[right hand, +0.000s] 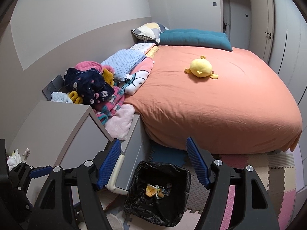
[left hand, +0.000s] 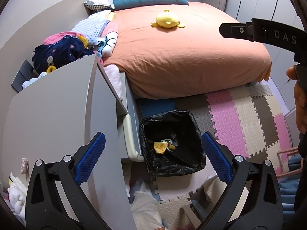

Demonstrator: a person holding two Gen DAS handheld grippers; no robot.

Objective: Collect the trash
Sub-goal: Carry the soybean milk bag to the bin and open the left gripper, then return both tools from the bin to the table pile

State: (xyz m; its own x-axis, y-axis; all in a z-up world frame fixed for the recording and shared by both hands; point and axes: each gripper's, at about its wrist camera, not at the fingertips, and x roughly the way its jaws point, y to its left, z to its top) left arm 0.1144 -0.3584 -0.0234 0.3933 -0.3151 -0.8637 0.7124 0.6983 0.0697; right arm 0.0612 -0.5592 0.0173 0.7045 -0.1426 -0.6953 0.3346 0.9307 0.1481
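A bin with a black liner (left hand: 189, 115) stands on the floor between the grey nightstand and the bed. A yellow wrapper (left hand: 160, 147) and some small scraps lie at its bottom. My left gripper (left hand: 153, 137) hangs open above the bin with nothing between its blue pads. In the right wrist view my right gripper (right hand: 153, 140) is also open and empty, above the same bin (right hand: 139, 172) and its yellow wrapper (right hand: 151, 188). The right tool's black body (left hand: 268, 32) shows at the upper right of the left wrist view, held by a hand (left hand: 301, 99).
The grey nightstand (left hand: 57, 115) with a cream drawer handle (left hand: 130, 134) stands left of the bin. The orange bed (left hand: 182, 57) carries a yellow plush (left hand: 167, 20) and piled clothes (left hand: 61, 53). Foam puzzle mats (left hand: 239, 118) cover the floor. White cloth (left hand: 144, 207) lies near the bin.
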